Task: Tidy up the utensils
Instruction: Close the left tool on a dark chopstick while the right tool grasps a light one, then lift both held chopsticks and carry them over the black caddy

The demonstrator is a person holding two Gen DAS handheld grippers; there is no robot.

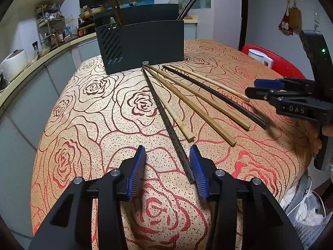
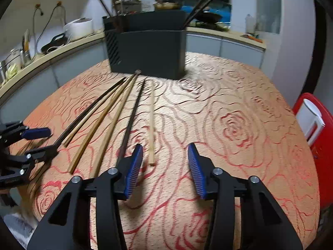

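Where the rose-patterned woven tablecloth [image 1: 87, 112] covers the table, six loose chopsticks fan out from the base of a dark, matte, box-shaped utensil holder [image 1: 143, 43] with slanted vent slots on its left side. The left gripper [image 1: 167, 166] stands with its ribbed blue pads spread wide, low over the cloth; the square butt of a mottled dark-brown chopstick [image 1: 166, 120] lies between them, close to the right-hand pad, and contact cannot be told. Just right of it lie three pale, square-section bamboo chopsticks [image 1: 199, 109], then a glossy black chopstick [image 1: 216, 95], then a thin pale chopstick [image 1: 210, 81]. Further right, the right gripper [image 1: 252, 87] is also spread and holds nothing; in the right wrist view its left pad overlaps the end of the black chopstick, while the thin pale chopstick's end lies just ahead, between the pads. Inside the holder, one brown chopstick [image 1: 111, 0] leans at the left end and a pair of black chopsticks [image 1: 192, 1] at the right. A red stool [image 1: 276, 60] with a white container stands beyond the table edge.
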